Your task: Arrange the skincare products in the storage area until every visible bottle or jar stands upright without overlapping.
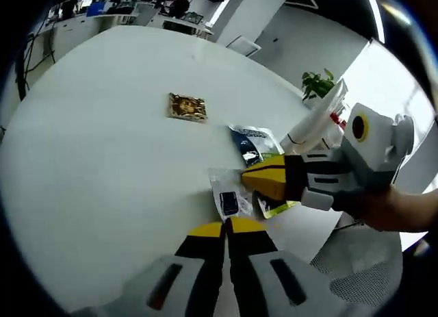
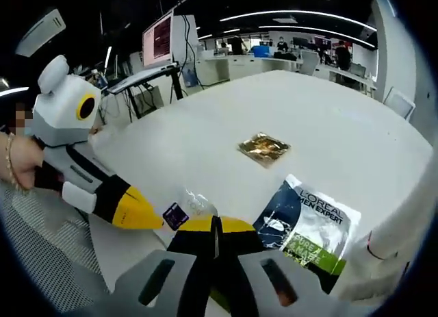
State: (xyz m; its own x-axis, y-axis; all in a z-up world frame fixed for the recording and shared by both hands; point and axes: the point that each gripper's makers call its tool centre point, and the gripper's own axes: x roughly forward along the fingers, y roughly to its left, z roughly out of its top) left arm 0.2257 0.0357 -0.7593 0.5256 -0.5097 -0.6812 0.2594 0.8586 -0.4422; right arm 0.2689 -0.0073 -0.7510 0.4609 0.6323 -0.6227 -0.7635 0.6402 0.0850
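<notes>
I read both tools shut, empty. Small clear sachet (image 1: pixel 228 197) lies flat on worktop (image 1: pixel 102 159), just ahead of left tool (image 1: pixel 226 228), touching tip of right tool (image 1: pixel 250 179). L'Oreal sachet (image 2: pixel 308 224) sits right of right tool (image 2: pixel 215 224). Either tool near.

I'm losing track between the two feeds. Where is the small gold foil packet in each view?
Left gripper view: the gold foil packet lies alone on the white table, up and left of centre.
Right gripper view: the same packet lies right of centre, beyond the jaws.
Shared landmark: the blue-and-green sachet, nearer the grippers than the packet in both.
</notes>
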